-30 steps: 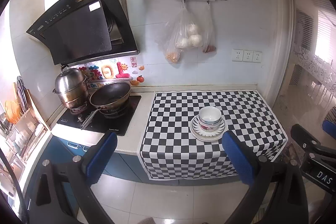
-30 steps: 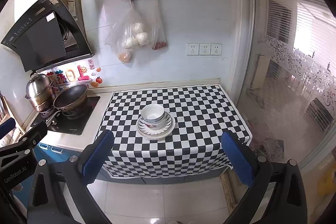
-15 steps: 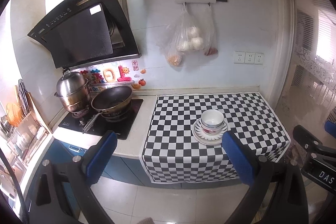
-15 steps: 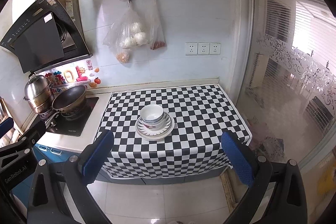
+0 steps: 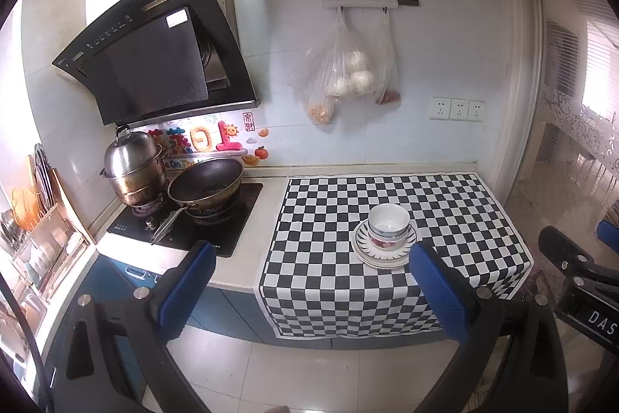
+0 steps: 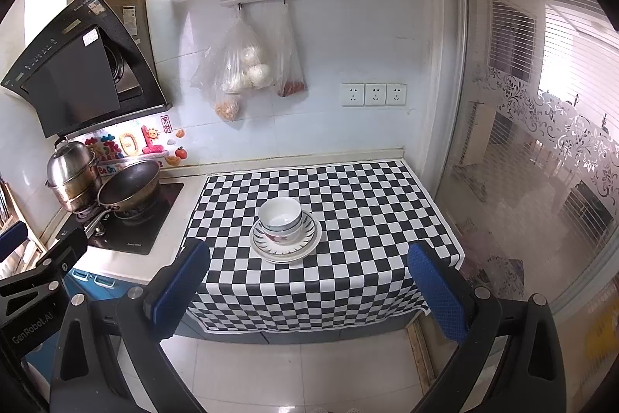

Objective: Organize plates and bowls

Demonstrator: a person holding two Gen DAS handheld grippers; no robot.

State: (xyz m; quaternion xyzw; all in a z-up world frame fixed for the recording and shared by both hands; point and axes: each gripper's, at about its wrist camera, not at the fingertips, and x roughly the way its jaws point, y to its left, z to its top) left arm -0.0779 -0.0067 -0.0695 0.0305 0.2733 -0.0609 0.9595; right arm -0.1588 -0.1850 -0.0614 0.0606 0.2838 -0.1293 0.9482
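Right wrist view: black-and-white checkered cloth (image 6: 348,204) covers the right part of the pale kitchen counter and hangs over its front edge. Using the cloth as landmark.

- Left of cloth: black cooktop (image 6: 131,227) carrying a dark round frying pan (image 6: 129,184) and a lidded stainless steel steamer pot (image 6: 71,173).
- On the wall above the cloth: clear plastic bags of food (image 6: 247,72) hanging from a white rail.
- Around the cloth's middle, slightly toward its front edge: stack of round white plates with dark-striped rim (image 6: 286,242). Two nested white bowls (image 6: 280,219) sit on the plates, upright, the lower one with a red pattern. Stack looks tidy, so the sorting looks done or close to it.

Key relation: stack lies ahead of and below both grippers, well apart from each. No long axis, everything round. In the right wrist view it sits a bit left of centre between the blue pads; in the left wrist view the same plates (image 5: 385,246) are just beside the right-hand pad, i.e. off to that gripper's right. My read: right arm is better lined up.

Pose: right gripper (image 6: 309,293) and left gripper (image 5: 311,293) both off the counter's front, over the floor, tilted down toward the cloth. Both spread wide, holding nothing.
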